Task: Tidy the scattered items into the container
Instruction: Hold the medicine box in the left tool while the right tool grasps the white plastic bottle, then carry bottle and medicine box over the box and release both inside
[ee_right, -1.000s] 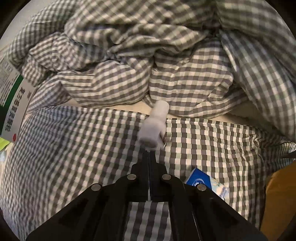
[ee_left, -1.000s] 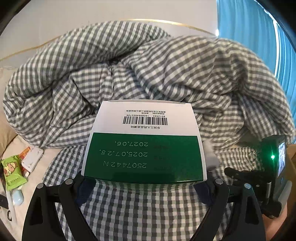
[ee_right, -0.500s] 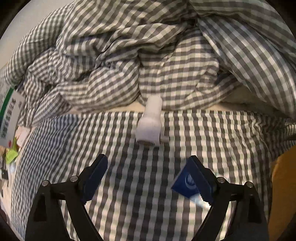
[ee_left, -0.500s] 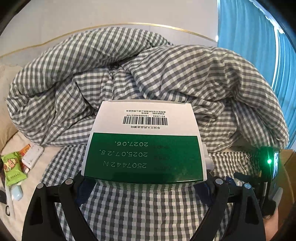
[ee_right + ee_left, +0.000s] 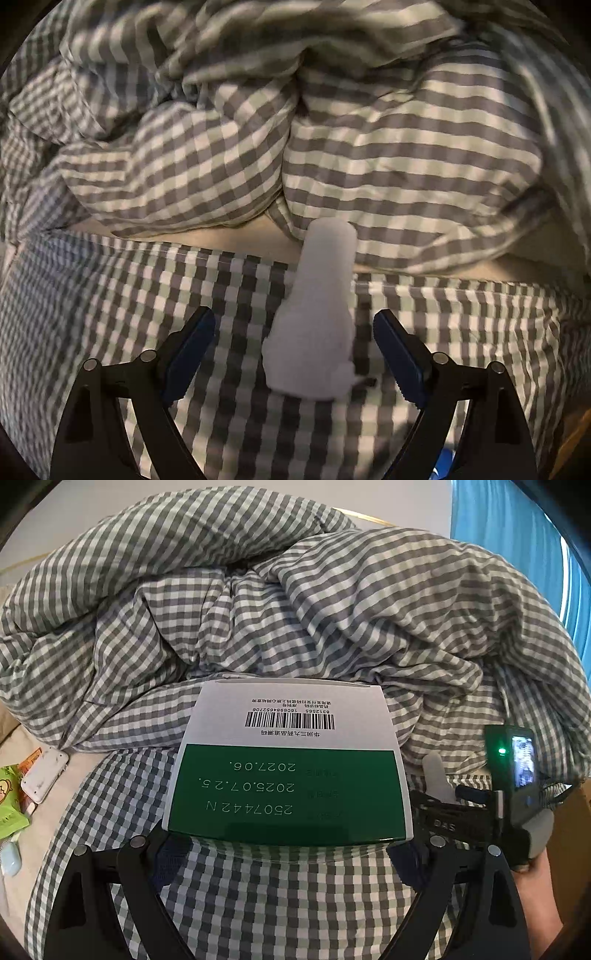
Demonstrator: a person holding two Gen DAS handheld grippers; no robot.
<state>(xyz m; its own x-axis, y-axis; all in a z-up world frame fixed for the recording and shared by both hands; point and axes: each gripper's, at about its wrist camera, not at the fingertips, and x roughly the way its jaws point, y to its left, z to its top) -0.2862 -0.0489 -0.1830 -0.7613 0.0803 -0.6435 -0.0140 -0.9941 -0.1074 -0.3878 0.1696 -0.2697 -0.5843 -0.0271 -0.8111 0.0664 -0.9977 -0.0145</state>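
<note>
The left gripper (image 5: pixel 288 843) grips a green box (image 5: pixel 288 775) above the bed, not yet binned, the right gripper (image 5: pixel 295 350), jaws just spread wide, straddles an ungripped white bottle (image 5: pixel 317 325), and packets (image 5: pixel 11 805) lie beyond.

The right tongs (image 5: pixel 293 350) stand wide apart — their jaws have just been opening — with a white bottle (image 5: pixel 317 314) lying between them on the checked sheet (image 5: pixel 110 302), touching neither blue pad (image 5: pixel 192 354). Behind it, the rumpled checked duvet (image 5: pixel 369 147) piles up, slightly blurred.
</note>
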